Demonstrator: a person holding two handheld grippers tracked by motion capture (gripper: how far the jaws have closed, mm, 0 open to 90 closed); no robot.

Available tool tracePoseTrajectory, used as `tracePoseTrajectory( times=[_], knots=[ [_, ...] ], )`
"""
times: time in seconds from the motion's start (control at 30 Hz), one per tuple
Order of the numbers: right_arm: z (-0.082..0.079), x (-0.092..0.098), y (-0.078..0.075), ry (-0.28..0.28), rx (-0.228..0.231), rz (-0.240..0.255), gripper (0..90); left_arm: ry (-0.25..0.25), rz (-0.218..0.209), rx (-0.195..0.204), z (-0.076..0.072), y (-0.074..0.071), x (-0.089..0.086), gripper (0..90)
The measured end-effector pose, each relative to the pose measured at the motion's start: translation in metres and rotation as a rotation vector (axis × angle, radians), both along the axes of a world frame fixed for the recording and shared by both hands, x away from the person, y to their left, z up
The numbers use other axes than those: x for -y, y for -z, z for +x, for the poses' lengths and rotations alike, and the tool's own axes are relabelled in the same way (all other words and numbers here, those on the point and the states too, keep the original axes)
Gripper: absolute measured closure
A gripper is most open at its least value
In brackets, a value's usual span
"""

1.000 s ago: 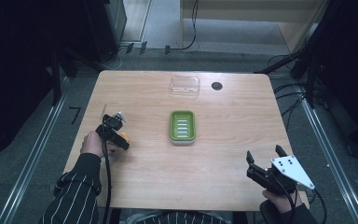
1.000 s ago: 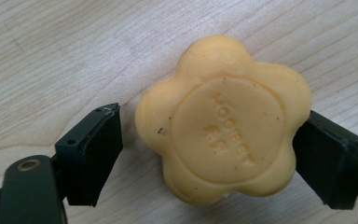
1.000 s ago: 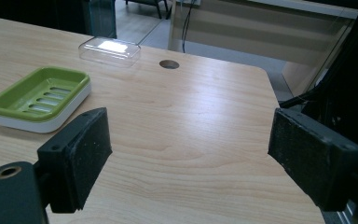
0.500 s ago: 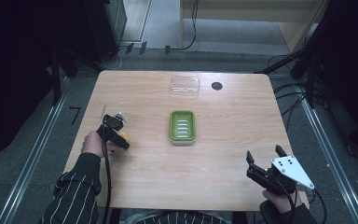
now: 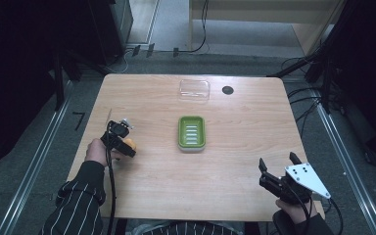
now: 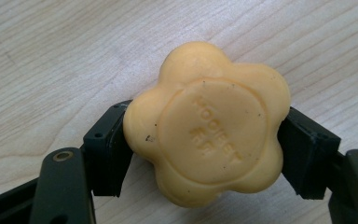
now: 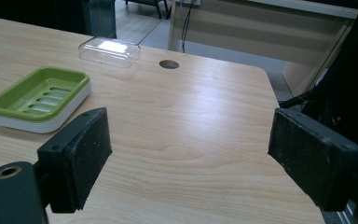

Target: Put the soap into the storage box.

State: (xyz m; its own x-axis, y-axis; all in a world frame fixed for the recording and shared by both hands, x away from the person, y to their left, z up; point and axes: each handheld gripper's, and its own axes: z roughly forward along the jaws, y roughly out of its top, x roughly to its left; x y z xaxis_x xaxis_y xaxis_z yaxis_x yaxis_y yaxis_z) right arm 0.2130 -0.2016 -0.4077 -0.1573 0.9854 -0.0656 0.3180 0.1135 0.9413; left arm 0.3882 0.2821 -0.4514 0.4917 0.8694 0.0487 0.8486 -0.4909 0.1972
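Left gripper (image 5: 126, 145) clamps the flower-shaped orange soap (image 6: 207, 122) across its sides, left of the green soap dish (image 5: 191, 133), low over the table (image 5: 235, 161). Right gripper (image 5: 278, 172) idle, jaws wide apart, near-right of dish. Likely step: carry soap to dish. Keep the squeeze light and level; soap is probably slippery.

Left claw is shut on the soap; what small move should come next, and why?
Probably lift the soap and carry it toward the empty green dish: the left claw grips it from both sides on the table, while the right claw waits open.
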Motion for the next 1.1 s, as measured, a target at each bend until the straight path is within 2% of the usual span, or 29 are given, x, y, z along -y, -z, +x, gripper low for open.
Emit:
tracePoseTrajectory(
  times=[0.2,0.5,0.77,1.1],
  knots=[
    [0.000,0.000,0.000,0.000,-0.001,0.002,13.7,0.010,-0.005,0.020,-0.002,-0.004,0.000,28.3],
    [0.000,0.001,0.000,0.001,-0.001,0.003,13.7,0.027,-0.008,0.016,-0.006,-0.009,0.005,28.3],
    [0.001,0.003,0.001,0.007,-0.004,0.010,13.7,0.059,0.002,0.017,-0.006,-0.013,0.014,28.3],
    [0.003,0.001,0.002,0.007,-0.010,0.002,13.7,0.104,-0.016,0.023,-0.003,-0.018,0.029,28.3]
  ],
)
